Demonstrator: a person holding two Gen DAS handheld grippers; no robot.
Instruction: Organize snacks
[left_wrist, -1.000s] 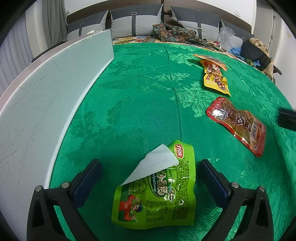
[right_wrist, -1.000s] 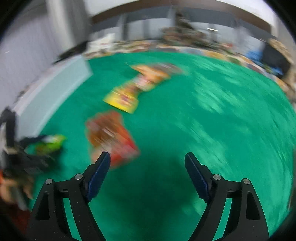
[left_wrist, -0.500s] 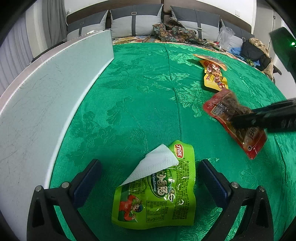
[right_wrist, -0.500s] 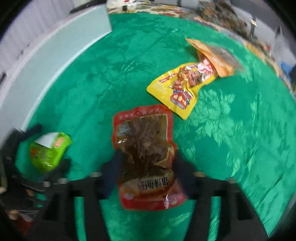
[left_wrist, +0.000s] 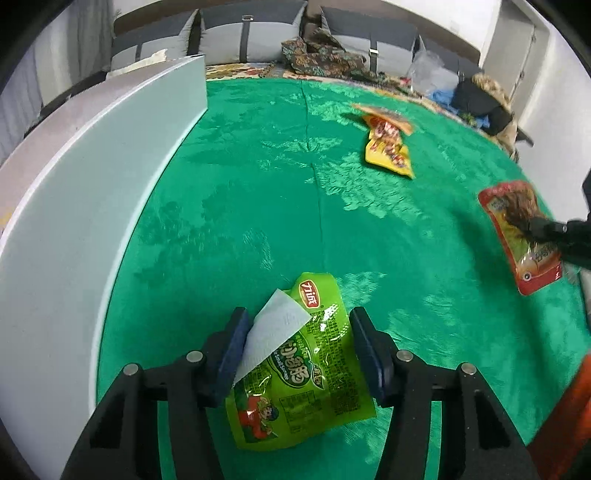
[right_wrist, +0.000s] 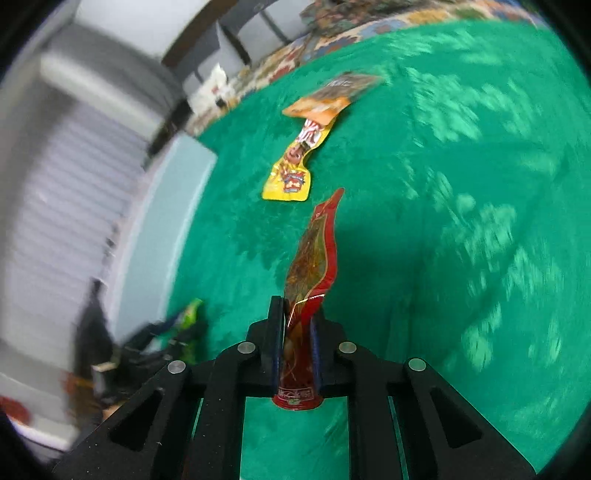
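Clearly the right tool, clamped on the limp red packet, risks it slipping, while the left tool merely straddles the green packet, part-closed.

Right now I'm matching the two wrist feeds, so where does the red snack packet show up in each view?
Left wrist: the red snack packet is at the far right edge, held off the cloth by the right gripper.
Right wrist: lower centre, edge-on, clamped between the right gripper's fingers.
Shared landmark: the yellow snack packet on the green cloth.
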